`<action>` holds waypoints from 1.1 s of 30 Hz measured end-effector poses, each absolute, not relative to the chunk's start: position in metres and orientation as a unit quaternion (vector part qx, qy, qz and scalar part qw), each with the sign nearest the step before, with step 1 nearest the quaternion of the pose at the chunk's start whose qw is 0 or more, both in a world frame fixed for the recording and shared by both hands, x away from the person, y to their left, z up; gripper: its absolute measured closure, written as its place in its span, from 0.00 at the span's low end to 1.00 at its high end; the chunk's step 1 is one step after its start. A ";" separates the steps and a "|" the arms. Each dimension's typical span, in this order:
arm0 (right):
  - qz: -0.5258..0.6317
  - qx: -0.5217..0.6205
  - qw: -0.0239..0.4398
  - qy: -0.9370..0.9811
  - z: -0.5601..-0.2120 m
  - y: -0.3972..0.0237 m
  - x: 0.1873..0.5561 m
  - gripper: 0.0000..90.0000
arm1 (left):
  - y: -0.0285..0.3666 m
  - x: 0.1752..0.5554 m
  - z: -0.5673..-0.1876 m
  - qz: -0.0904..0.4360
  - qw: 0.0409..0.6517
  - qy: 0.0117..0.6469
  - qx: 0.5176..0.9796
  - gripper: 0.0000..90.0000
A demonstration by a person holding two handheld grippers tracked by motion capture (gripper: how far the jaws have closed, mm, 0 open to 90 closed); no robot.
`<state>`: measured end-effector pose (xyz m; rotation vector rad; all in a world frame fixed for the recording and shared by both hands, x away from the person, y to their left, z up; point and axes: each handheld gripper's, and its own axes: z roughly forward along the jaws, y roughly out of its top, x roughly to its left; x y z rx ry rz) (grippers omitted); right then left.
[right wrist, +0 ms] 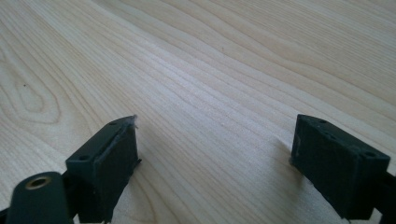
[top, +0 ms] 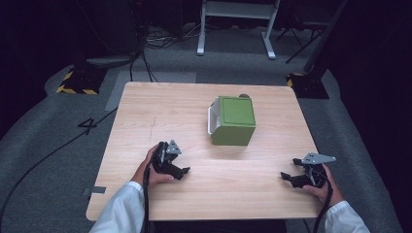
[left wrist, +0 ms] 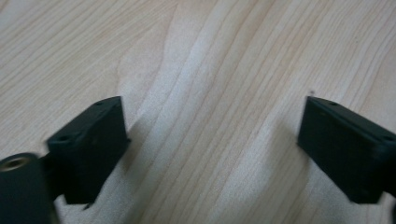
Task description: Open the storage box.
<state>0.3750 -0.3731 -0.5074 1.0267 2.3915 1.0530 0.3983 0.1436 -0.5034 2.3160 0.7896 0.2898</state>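
A green box (top: 234,120) with a white part on its left side stands on the wooden table (top: 145,116), right of centre toward the back. My left gripper (top: 183,171) rests low over the table at the front left, open, well short of the box. My right gripper (top: 286,177) sits at the front right, also open. In the left gripper view the left gripper (left wrist: 212,140) has its jaws wide apart over bare wood. The right gripper (right wrist: 215,158) likewise holds nothing in the right gripper view.
Grey carpet surrounds the table, with cables (top: 58,145) running across the floor at the left. A white desk frame (top: 238,24) stands behind the table. Yellow-black striped bases (top: 77,82) sit at the back left and back right.
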 end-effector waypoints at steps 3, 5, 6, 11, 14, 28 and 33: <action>0.370 0.361 0.166 0.840 -0.507 -0.373 0.375 0.16 | 0.143 0.398 -0.501 0.118 0.334 0.291 0.889 0.18; 0.370 0.361 0.166 0.840 -0.507 -0.373 0.375 0.16 | 0.139 0.399 -0.499 0.126 0.328 0.285 0.892 0.19; 0.370 0.361 0.166 0.840 -0.507 -0.373 0.375 0.16 | 0.138 0.399 -0.499 0.126 0.329 0.284 0.892 0.22; 0.370 0.361 0.166 0.840 -0.507 -0.373 0.375 0.16 | 0.133 0.406 -0.491 0.123 0.335 0.291 0.887 0.24; 0.370 0.361 0.166 0.840 -0.507 -0.373 0.375 0.16 | 0.133 0.409 -0.486 0.130 0.344 0.297 0.881 0.24; 0.370 0.361 0.166 0.840 -0.507 -0.373 0.375 0.16 | 0.126 0.427 -0.457 0.167 0.400 0.327 0.840 0.24; 0.370 0.361 0.166 0.840 -0.507 -0.373 0.375 0.16 | 0.121 0.433 -0.452 0.175 0.399 0.329 0.838 0.25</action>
